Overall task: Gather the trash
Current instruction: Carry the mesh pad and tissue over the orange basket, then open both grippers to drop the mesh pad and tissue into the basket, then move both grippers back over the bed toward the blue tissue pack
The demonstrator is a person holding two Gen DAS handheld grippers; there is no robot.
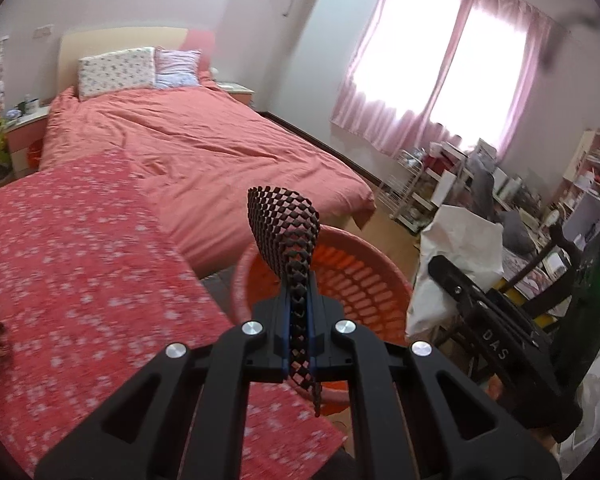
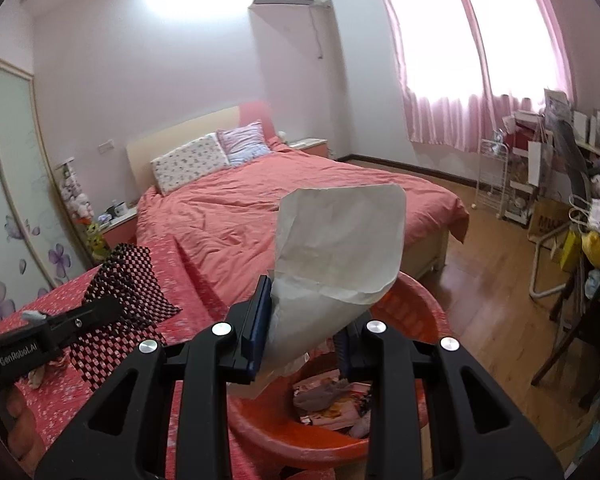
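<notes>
While both grippers hang over the red basket (image 2: pixel 416 304), L gripper (image 1: pixel 298 304) is clamped tight on a black mesh strip (image 1: pixel 284 220), its top fanning out above the jaws. R gripper (image 2: pixel 304 332) grips a crumpled white paper sheet (image 2: pixel 340 240) w/ jaws partly apart. Basket sits on the wood floor (image 2: pixel 480 280) next to the red spotted cover (image 1: pixel 80 260); paper scraps (image 2: pixel 332 400) lie inside.

Basket (image 1: pixel 364 280) mostly hidden behind left gripper (image 1: pixel 298 320) and black mesh (image 1: pixel 284 220); contents unseen there. In right wrist view, basket's (image 2: pixel 416 300) near rim cut by gripper body, trash inside half covered, too jumbled to identify. Lower end of paper (image 2: pixel 340 240) hidden between jaws. Spotted cloth (image 1: pixel 80 260) motion-blurred. Desk clutter (image 1: pixel 520 200) too small to tell.
</notes>
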